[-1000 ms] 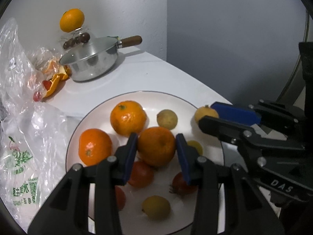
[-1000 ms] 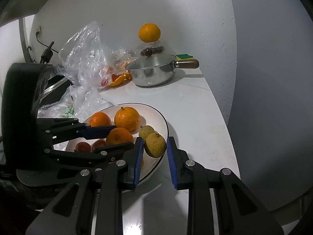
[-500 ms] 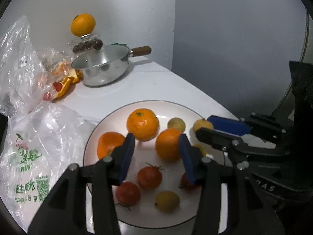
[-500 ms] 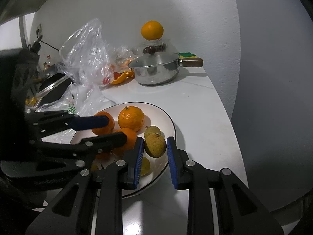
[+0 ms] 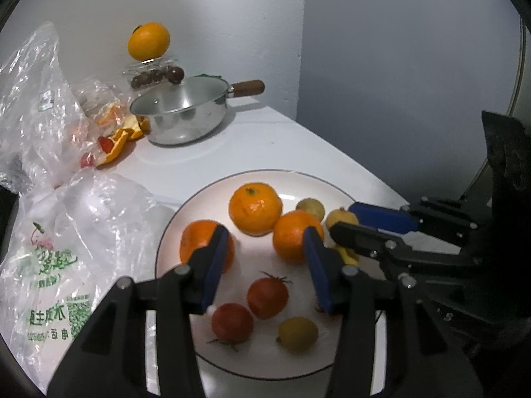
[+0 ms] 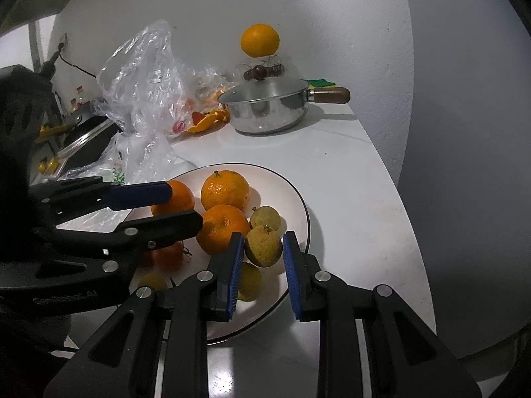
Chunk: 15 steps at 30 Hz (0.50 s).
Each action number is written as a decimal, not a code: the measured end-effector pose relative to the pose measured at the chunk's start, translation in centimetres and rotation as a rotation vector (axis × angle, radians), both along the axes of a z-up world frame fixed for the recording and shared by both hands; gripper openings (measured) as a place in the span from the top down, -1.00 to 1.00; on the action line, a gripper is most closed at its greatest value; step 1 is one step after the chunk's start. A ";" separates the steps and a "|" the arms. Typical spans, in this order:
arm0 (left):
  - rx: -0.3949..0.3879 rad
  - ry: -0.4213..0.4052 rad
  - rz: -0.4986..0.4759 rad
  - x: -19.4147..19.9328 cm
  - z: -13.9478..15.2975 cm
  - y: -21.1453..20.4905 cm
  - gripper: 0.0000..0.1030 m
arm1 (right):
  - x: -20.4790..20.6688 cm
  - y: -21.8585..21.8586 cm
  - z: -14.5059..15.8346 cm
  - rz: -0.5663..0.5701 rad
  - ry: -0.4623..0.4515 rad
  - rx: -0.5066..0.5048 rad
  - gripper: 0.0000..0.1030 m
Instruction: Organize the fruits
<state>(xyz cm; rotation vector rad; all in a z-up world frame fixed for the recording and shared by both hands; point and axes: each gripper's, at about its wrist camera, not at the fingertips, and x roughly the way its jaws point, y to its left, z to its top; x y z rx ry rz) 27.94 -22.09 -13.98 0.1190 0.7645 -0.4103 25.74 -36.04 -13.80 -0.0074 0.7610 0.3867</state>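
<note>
A white plate (image 5: 212,195) (image 6: 300,205) on the white counter holds three oranges, two red tomatoes and several small yellow-green fruits. My left gripper (image 5: 264,262) is open and empty above the plate, with an orange (image 5: 295,237) just ahead of its right finger and another orange (image 5: 202,243) behind its left finger. My right gripper (image 6: 262,258) is shut on a small yellow-green fruit (image 6: 263,245) and holds it over the plate's right side; it also shows in the left wrist view (image 5: 341,224).
A lidded steel saucepan (image 5: 181,119) (image 6: 268,109) stands at the back, with an orange (image 5: 148,40) on a jar behind it. Plastic bags (image 5: 49,219) and orange peel (image 5: 122,136) lie left of the plate. The counter edge (image 6: 398,192) runs close on the right.
My left gripper has let go of the orange, opened and pulled back from the plate. My right gripper has stayed shut on the small fruit, almost in place.
</note>
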 end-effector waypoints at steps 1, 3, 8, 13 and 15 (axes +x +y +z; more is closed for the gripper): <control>-0.002 -0.001 0.002 -0.1 0.0 0.1 0.06 | 0.0 0.1 0.0 0.000 0.000 -0.002 0.49; -0.005 -0.003 0.004 -0.2 0.1 0.4 0.06 | 0.0 0.3 0.2 -0.001 -0.001 -0.006 0.49; -0.015 -0.012 0.008 -0.7 0.5 0.9 0.06 | -0.2 0.4 0.5 -0.018 -0.003 -0.014 0.47; -0.029 -0.025 0.013 -1.3 1.1 1.7 0.06 | -0.7 0.8 1.1 -0.027 -0.014 -0.028 0.47; -0.034 -0.033 0.015 -1.7 1.4 2.1 0.06 | -1.0 1.0 1.5 -0.030 -0.019 -0.035 0.47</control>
